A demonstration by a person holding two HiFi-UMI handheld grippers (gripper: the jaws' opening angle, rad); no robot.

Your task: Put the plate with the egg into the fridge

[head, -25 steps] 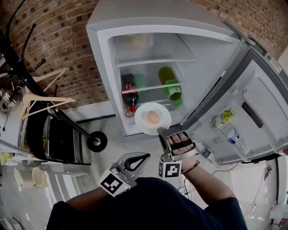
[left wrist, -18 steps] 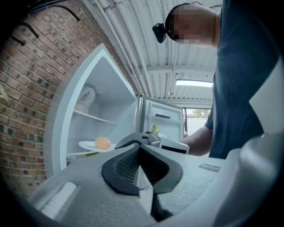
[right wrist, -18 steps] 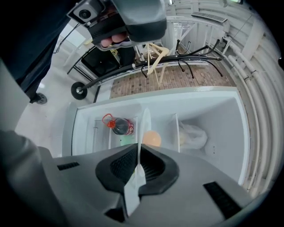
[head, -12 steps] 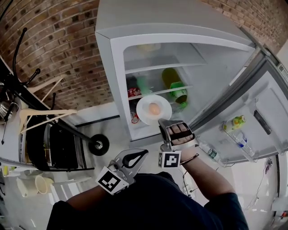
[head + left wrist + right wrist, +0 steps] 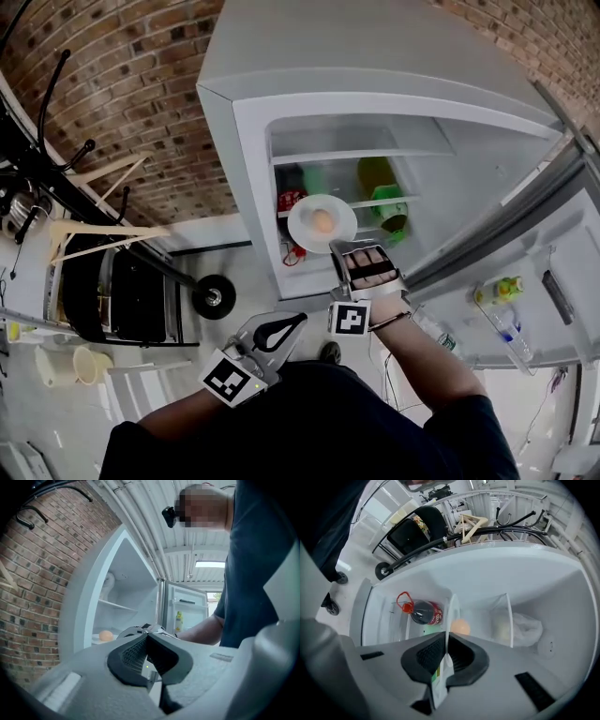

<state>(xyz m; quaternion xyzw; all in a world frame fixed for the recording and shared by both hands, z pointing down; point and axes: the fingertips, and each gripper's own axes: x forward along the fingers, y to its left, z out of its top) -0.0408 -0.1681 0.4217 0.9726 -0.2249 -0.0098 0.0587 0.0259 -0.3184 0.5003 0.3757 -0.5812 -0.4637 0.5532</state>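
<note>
In the head view a white plate [image 5: 322, 223] with a brown egg [image 5: 322, 221] on it hangs in front of the open fridge [image 5: 246, 159], level with a middle shelf. My right gripper [image 5: 337, 247] is shut on the plate's near rim. The right gripper view shows the plate [image 5: 451, 613] edge-on between the pads of the right gripper [image 5: 446, 641], and the egg [image 5: 461, 627] just beyond them. My left gripper [image 5: 282, 329] stays low near the person's body, shut and holding nothing. The left gripper view shows the left gripper [image 5: 147, 638] with its jaws together and the egg [image 5: 106, 635] far off.
Inside the fridge are a dark cola bottle [image 5: 292, 201], a green bottle [image 5: 386, 211] and a white bag [image 5: 525, 627] on an upper shelf. The open door [image 5: 525, 244] swings out to the right with small bottles [image 5: 497, 291] in its rack. A black cart [image 5: 112, 300] and wooden hangers [image 5: 103, 230] stand at left.
The right gripper has carried the plate with the egg upward and closer to the fridge opening, from the lower shelf level to the middle shelf. The left gripper has barely moved.
</note>
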